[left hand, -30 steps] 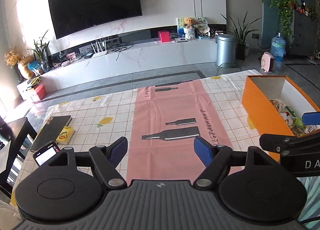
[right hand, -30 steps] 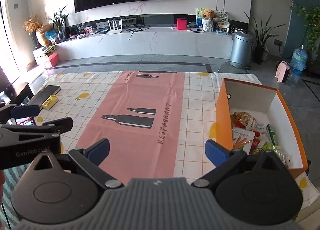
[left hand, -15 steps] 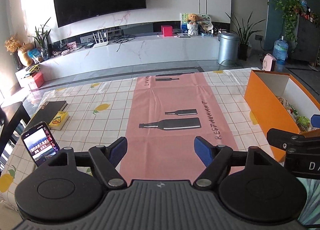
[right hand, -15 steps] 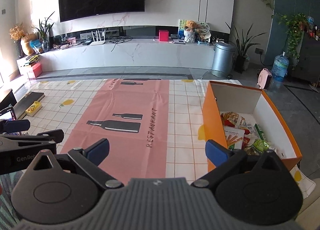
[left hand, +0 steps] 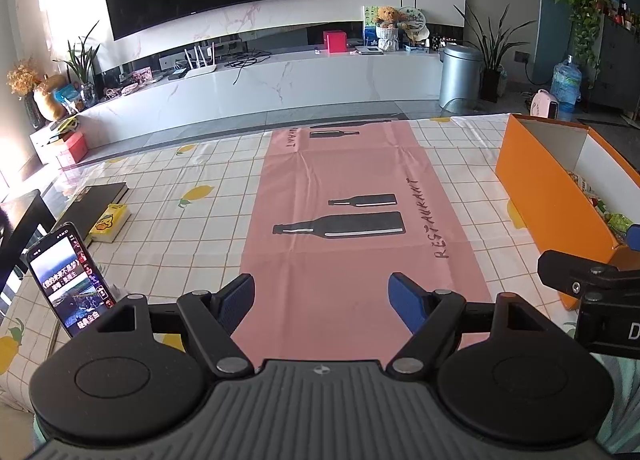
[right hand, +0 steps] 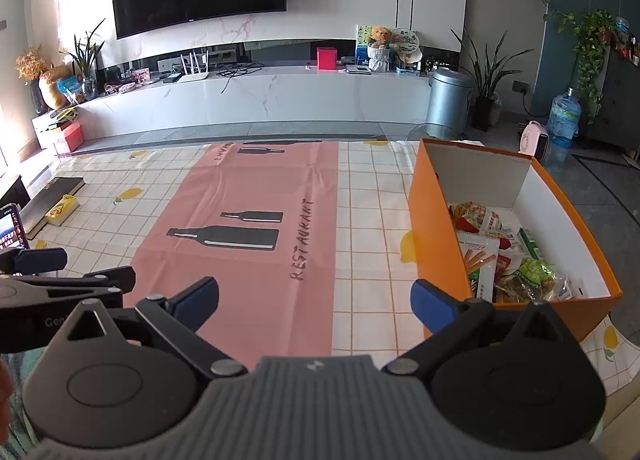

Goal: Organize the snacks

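Note:
An orange box (right hand: 436, 220) with white inner walls stands at the right of the table and holds several snack packets (right hand: 496, 252). It also shows in the left wrist view (left hand: 536, 188). My left gripper (left hand: 322, 302) is open and empty above the near edge of the pink runner (left hand: 340, 200). My right gripper (right hand: 314, 300) is open and empty, left of the box's near corner. Each gripper shows at the edge of the other's view.
A phone (left hand: 70, 280) with a lit screen leans at the near left. A dark book (left hand: 96, 204) and a yellow pack (left hand: 110, 222) lie at the table's left edge. The checked tablecloth (right hand: 372, 196) covers the table.
Both grippers have pulled back and risen a little, so more of the table and room shows. Both jaws have stayed open and empty.

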A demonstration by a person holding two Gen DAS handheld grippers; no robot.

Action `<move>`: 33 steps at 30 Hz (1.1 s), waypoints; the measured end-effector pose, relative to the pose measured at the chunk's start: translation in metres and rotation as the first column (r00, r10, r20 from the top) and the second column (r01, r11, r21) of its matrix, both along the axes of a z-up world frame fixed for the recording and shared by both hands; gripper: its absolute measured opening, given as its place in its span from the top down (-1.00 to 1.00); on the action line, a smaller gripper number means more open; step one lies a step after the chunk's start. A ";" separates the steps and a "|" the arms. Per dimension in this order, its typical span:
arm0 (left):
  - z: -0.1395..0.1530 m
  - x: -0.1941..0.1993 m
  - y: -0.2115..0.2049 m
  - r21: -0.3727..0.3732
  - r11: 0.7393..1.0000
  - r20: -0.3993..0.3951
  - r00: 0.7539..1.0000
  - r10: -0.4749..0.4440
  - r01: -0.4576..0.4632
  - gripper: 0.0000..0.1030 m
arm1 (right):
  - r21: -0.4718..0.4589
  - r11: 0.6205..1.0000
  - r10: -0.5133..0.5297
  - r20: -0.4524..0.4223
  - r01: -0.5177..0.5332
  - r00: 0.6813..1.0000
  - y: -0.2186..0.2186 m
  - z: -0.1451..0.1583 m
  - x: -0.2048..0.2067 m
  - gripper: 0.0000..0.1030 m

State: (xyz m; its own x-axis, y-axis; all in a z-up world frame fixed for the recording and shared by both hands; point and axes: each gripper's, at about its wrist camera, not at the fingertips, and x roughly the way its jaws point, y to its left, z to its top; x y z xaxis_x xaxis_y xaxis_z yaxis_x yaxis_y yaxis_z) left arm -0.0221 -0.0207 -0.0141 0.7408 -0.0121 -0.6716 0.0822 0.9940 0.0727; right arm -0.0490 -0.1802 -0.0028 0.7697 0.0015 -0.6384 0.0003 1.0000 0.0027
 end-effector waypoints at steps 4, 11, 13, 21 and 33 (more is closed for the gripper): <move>0.001 0.000 0.001 0.002 1.000 0.001 1.000 0.002 -0.002 -0.74 | 0.001 1.000 -0.006 0.010 0.006 1.000 0.000 0.001 0.000 -0.92; 0.003 0.000 0.002 0.004 1.000 0.001 1.000 0.001 -0.001 -0.74 | -0.001 1.000 -0.010 0.023 0.010 1.000 0.000 0.004 -0.003 -0.92; 0.003 -0.001 0.003 0.006 1.000 0.001 1.000 -0.001 0.001 -0.73 | -0.003 1.000 -0.009 0.025 0.010 1.000 0.000 0.004 -0.003 -0.92; 0.004 -0.002 0.003 0.007 1.000 0.000 1.000 -0.002 0.002 -0.73 | -0.003 1.000 -0.013 0.027 0.013 1.000 0.000 0.005 -0.004 -0.92; 0.004 -0.002 0.004 0.008 1.000 -0.001 1.000 -0.001 0.001 -0.73 | -0.005 1.000 -0.014 0.026 0.014 1.000 0.001 0.005 -0.003 -0.92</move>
State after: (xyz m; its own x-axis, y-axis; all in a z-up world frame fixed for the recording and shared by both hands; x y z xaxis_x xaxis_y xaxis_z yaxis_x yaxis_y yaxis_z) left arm -0.0244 -0.0169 -0.0098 0.7403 -0.0080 -0.6722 0.0836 0.9933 0.0802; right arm -0.0517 -0.1794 0.0020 0.7858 -0.0123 -0.6184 0.0139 0.9999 -0.0022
